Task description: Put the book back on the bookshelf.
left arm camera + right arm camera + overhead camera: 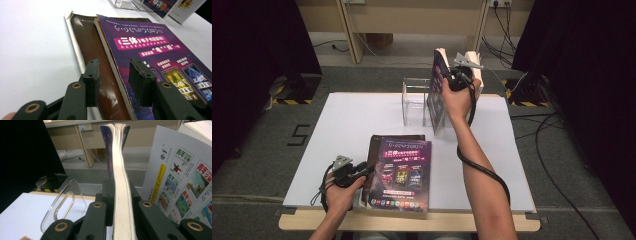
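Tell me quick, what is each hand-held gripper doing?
Left hand-held gripper: open, jaws over the edge of the purple book, not gripping it.
Right hand-held gripper: shut on an upright book.

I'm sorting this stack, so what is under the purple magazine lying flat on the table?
Under the purple magazine lies a brown-covered book, its left strip and top edge sticking out. The rest of its cover is hidden, and I cannot tell whether anything lies beneath it.

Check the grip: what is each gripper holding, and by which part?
Right gripper clamps an upright purple book by its page edge. Left gripper holds nothing, jaws open over the stacked books.
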A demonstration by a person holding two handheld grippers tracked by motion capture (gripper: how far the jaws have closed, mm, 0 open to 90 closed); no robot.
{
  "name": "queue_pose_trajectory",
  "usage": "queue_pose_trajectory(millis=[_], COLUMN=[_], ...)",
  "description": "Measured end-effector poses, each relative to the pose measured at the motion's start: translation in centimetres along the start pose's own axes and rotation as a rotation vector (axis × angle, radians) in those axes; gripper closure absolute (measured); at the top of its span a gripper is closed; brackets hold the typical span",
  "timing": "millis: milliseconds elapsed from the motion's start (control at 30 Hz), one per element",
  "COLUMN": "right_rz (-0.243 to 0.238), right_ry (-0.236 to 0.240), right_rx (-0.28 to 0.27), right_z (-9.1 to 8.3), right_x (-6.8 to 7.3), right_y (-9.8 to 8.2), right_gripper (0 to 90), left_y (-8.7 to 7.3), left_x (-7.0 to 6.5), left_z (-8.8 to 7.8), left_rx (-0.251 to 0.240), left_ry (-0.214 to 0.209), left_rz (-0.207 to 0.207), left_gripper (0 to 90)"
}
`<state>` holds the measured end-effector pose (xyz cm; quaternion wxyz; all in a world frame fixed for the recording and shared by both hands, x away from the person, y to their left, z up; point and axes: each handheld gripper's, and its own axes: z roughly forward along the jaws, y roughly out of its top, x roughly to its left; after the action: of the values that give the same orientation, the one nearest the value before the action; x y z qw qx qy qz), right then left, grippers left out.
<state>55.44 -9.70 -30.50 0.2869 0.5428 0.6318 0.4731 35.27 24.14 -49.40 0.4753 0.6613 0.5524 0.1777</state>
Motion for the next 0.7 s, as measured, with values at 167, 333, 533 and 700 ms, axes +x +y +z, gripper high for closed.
queue_pose_trajectory(millis=[167, 333, 533, 700], right_rz=[-0.024, -0.066, -0.071, -0.055], right_ry=[-0.032, -0.051, -0.048, -0.036], right_rx=[-0.016, 0.012, 0.036, 0.060], right_z=[0.5, 0.1, -0.8, -1.4], right_x=[-0.2, -0.3, -0.2, -0.5], right_y=[-0.6, -0.5, -0.6, -0.6], right_gripper=[82.3, 77.7, 71.3, 69.9], left_y=[-0.1, -0.1, -0.1, -0.1], left_x=[0.0, -0.1, -0.2, -0.3], left_z=[0.1, 0.2, 0.1, 0.2], left_rx=[0.003, 0.007, 0.006, 0.007], left_ry=[-0.002, -0.006, -0.007, -0.010], left_rz=[0.001, 0.002, 0.005, 0.005], left_gripper=[59.6, 59.6, 59.6, 59.5])
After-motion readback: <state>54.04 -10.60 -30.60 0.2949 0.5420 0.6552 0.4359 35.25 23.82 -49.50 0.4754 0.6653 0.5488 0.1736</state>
